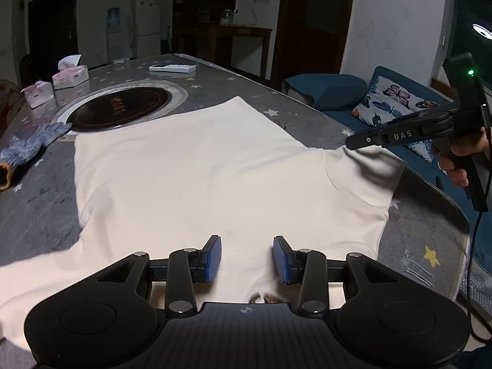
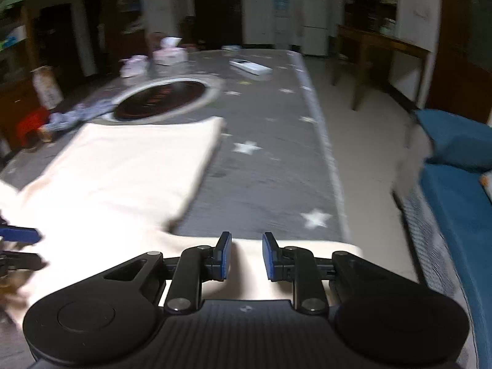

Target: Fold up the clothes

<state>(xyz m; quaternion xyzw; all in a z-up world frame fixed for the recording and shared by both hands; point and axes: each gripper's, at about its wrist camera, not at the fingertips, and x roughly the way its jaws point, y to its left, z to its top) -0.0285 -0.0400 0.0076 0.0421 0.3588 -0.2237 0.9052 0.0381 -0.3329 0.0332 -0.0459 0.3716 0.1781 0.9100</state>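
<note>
A cream T-shirt (image 1: pixel 200 166) lies spread flat on the grey star-patterned table (image 1: pixel 276 104). My left gripper (image 1: pixel 247 258) is open, low over the shirt near its collar end, nothing between its blue pads. The right gripper shows in the left wrist view (image 1: pixel 353 143), hovering over the shirt's right sleeve. In the right wrist view the right gripper (image 2: pixel 244 256) is open above that sleeve (image 2: pixel 307 249), and the shirt's body (image 2: pixel 129 169) stretches away to the left. The view is blurred.
A round black cooktop (image 1: pixel 120 109) is set into the table beyond the shirt. A knitted glove (image 1: pixel 27 147) lies at the left, tissue boxes (image 1: pixel 70 75) and a white remote (image 1: pixel 172 68) farther back. A blue sofa with a butterfly cushion (image 1: pixel 393 101) stands right of the table.
</note>
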